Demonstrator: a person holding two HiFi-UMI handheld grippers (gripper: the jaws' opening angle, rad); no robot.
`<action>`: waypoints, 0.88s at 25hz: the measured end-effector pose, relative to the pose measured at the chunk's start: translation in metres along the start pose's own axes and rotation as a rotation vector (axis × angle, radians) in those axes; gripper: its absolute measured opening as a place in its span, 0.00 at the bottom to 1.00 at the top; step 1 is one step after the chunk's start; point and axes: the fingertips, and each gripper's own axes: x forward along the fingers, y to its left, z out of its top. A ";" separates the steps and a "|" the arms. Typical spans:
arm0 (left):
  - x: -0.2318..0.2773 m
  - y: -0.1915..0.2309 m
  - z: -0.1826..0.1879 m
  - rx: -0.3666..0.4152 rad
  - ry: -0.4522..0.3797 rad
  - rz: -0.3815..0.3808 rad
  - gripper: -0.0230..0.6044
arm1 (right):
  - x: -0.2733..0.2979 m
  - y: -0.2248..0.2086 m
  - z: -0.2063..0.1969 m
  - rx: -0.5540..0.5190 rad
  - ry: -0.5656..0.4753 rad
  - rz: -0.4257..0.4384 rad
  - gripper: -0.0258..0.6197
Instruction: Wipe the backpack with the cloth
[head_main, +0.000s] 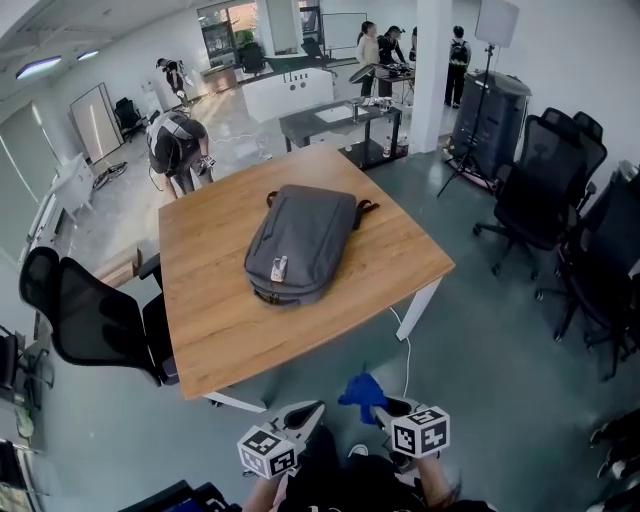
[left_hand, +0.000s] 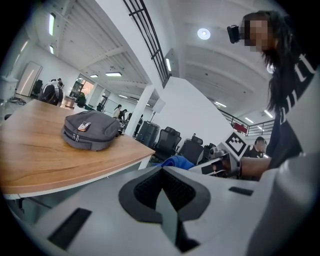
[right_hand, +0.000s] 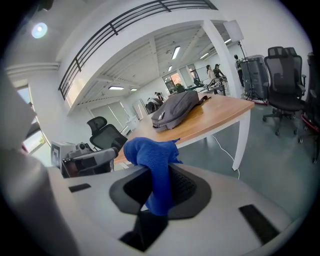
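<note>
A: How are the two grippers held?

B: Low and close side by side, short of the counter's (head_main: 210, 320) near edge. The left gripper (left_hand: 161, 186) has its jaws pressed together on nothing. The right gripper (right_hand: 158, 186) has its jaws clamped on the one blue cloth (right_hand: 150, 156), which bunches above them.

A: And the backpack (head_main: 300, 240)?

B: Just one, grey, lying flat mid-counter, well apart from both grippers.

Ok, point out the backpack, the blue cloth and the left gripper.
backpack (head_main: 300, 240), head view, middle of its grey top.
blue cloth (right_hand: 148, 153), right gripper view, bunched upper part.
left gripper (left_hand: 161, 172), left gripper view, between its fingertips.
</note>
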 end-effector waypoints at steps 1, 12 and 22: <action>-0.002 -0.003 0.000 0.002 -0.002 0.004 0.03 | -0.002 0.001 -0.002 -0.006 0.003 0.003 0.16; -0.019 -0.012 -0.007 0.011 -0.029 0.048 0.03 | -0.006 0.011 -0.017 -0.079 0.040 0.025 0.16; -0.025 -0.012 -0.002 0.010 -0.055 0.057 0.03 | -0.006 0.014 -0.017 -0.120 0.056 0.012 0.16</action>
